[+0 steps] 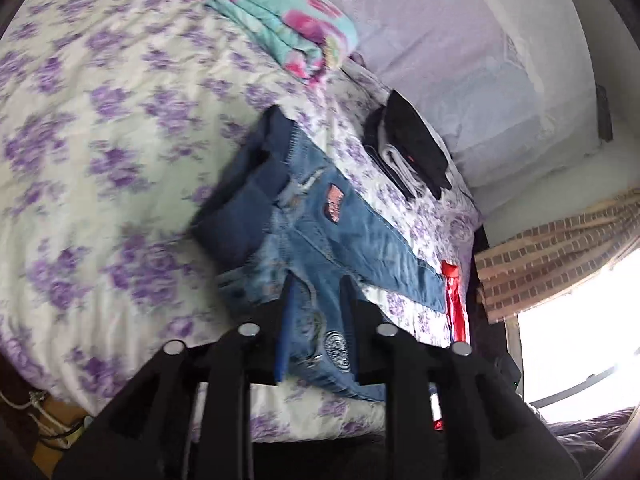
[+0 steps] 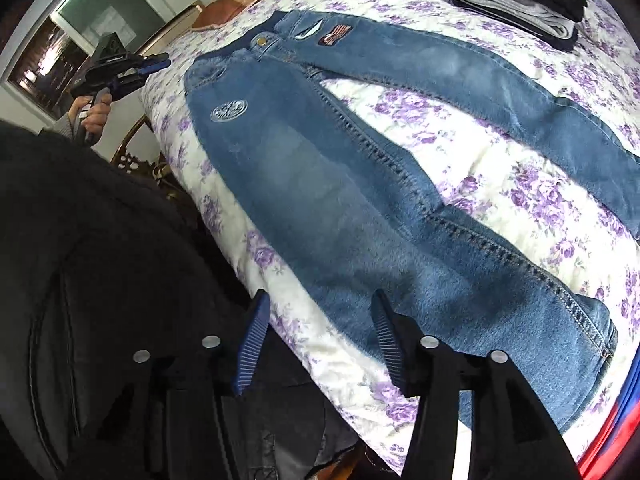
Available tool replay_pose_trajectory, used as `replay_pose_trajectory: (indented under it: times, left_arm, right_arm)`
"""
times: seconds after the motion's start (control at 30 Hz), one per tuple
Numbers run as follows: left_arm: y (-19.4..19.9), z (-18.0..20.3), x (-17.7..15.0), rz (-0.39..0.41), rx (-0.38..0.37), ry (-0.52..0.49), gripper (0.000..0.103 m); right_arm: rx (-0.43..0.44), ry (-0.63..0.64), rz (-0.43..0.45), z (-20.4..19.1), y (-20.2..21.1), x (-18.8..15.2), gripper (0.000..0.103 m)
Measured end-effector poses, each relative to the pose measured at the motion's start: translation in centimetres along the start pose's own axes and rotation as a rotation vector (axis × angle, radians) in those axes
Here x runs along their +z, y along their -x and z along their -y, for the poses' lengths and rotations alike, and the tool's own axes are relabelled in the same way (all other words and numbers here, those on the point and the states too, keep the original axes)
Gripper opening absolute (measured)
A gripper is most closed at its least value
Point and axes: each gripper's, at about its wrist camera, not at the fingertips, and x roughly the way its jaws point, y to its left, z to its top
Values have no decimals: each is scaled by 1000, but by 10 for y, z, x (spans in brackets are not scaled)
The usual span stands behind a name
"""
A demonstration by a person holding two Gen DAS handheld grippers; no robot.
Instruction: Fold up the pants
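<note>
The right gripper, black with ribbed blue pads, hangs with its fingers spread wide over the near edge of the bed, one pad above the lower part of the near leg of the blue denim pants with sewn-on patches, holding nothing. Those pants lie flat and face up on the white quilt printed with purple flowers, legs parted in a narrow V, waistband at the far end.

The left gripper points along the pants from the waist side. Its fingers stand apart with denim showing between them; whether they touch the cloth cannot be told through the blur. In the right wrist view this same gripper hangs in the air off the bed's far corner, clear of the waistband, gripped by a bare left hand.

Beyond the pants sits a stack of folded black and grey garments, and further off a folded turquoise and pink blanket. A strip of red shiny fabric lies at the leg ends. A pale lilac wall backs the bed, with a brick-patterned curtain beside a bright window.
</note>
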Motion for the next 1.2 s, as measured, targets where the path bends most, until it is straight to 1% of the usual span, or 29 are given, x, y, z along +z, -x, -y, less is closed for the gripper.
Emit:
replay_pose_trajectory:
  times: [0.07,0.1,0.17,0.2,0.23,0.27,0.3,0.33,0.37,0.4,0.47,0.5,0.57,0.63,0.67,0.73,0.8,0.83,0.9,0.97,1.03,1.1,1.2]
  left_arm:
    - [-33,20,5,-50,2,-44,41]
    - [-51,24,4,-83,44,-59,42]
    - [-86,17,-4,-167,199,-101,43]
    - [-98,3,-11,-201,255,-106,37]
    - [-102,-15,-15,-211,259,-69,31]
    - [-98,-30,-16,-183,237,-21,15]
    - [-92,-45,-16,-172,156,58,15]
    - [-86,-58,-15,-160,96,148,14]
    - [-82,-66,-16,-151,57,214,13]
    - [-80,-70,-18,-140,31,256,13]
    - [-82,-67,-20,-130,45,241,13]
    - [-85,-64,-20,-129,54,236,14]
    - [-87,-63,-20,-125,56,257,14]
    - [-87,-63,-21,-127,52,268,14]
    - [-89,-64,-21,-128,50,272,14]
    - [-89,-65,-21,-126,51,281,14]
    - [-90,-64,-21,-122,57,289,14]
    - [-84,-70,-23,-121,58,296,14]
    - [-84,-69,-23,-121,64,308,14]
    - [-83,-69,-25,-117,73,334,14]
    - [-84,-67,-24,-119,92,349,15]
    - [-87,-66,-24,-115,101,352,15]
    - [-93,-64,-24,-102,90,341,15]
  right_arm:
    - [11,-98,58,17,5,-5,57]
    - [34,-173,108,27,13,-11,57]
    - [70,-330,234,53,36,-30,57]
    - [87,-414,305,66,49,-43,57]
    - [85,-510,376,80,63,-61,58]
    - [73,-604,432,95,74,-80,59]
    - [62,-701,480,109,83,-101,60]
    - [52,-789,518,121,90,-121,60]
    - [36,-875,553,130,95,-140,60]
    - [32,-940,584,135,96,-156,62]
    - [52,-1016,616,145,90,-175,62]
    - [75,-1040,629,146,83,-181,62]
    - [139,-1092,645,145,64,-184,62]
    - [161,-1135,648,141,45,-186,62]
    - [167,-1147,669,139,40,-188,62]
    - [191,-1182,715,138,35,-194,62]
    - [214,-1202,740,141,36,-200,62]
    - [206,-1207,742,143,40,-204,62]
    - [190,-1214,721,140,46,-212,63]
    - [244,-1233,695,137,43,-217,63]
    - [305,-1251,667,131,32,-215,64]
    - [307,-1238,700,128,25,-206,64]
    - [304,-1240,796,136,15,-188,64]
